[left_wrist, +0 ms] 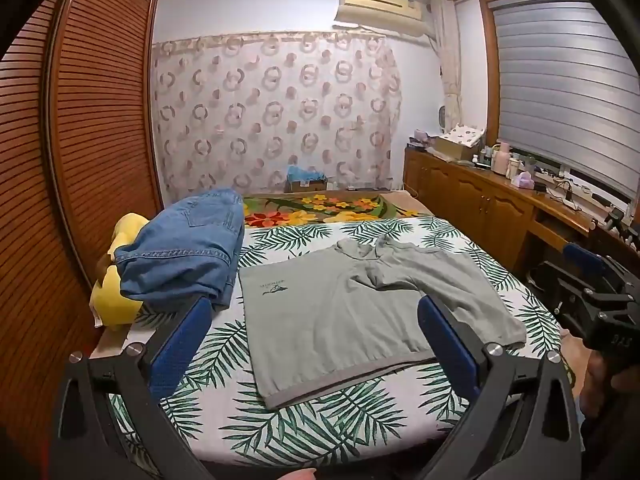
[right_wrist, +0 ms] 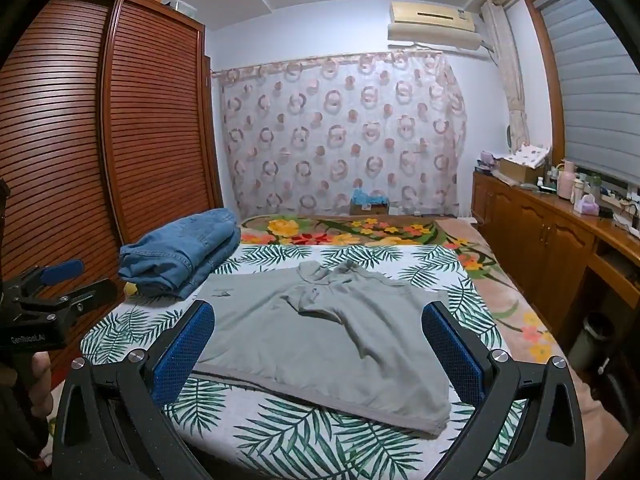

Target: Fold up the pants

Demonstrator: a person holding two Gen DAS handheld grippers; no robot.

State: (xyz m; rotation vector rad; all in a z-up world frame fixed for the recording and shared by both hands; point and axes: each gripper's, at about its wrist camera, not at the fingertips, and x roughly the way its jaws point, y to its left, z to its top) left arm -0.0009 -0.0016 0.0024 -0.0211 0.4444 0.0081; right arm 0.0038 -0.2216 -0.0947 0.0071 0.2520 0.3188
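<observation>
A grey garment (left_wrist: 360, 280) (right_wrist: 320, 340) lies spread flat on the leaf-print bed sheet (left_wrist: 304, 432) (right_wrist: 320, 448), its upper part rumpled and its hem towards me. Folded blue jeans (left_wrist: 184, 248) (right_wrist: 180, 256) sit at the bed's left edge. My left gripper (left_wrist: 314, 308) hovers open over the garment's near-left part, nothing between its blue pads. My right gripper (right_wrist: 318, 312) hovers open over the near-right part, also holding nothing. Each gripper shows at the edge of the other's view: the right gripper (left_wrist: 600, 292) and the left gripper (right_wrist: 52, 292).
A yellow plush toy (left_wrist: 116, 296) lies under the jeans. A slatted wooden wardrobe (left_wrist: 92, 120) (right_wrist: 152, 120) stands close on the left. A wooden sideboard (left_wrist: 480, 196) (right_wrist: 540, 232) with bottles runs along the right. A floral blanket (left_wrist: 320, 206) covers the bed's far end.
</observation>
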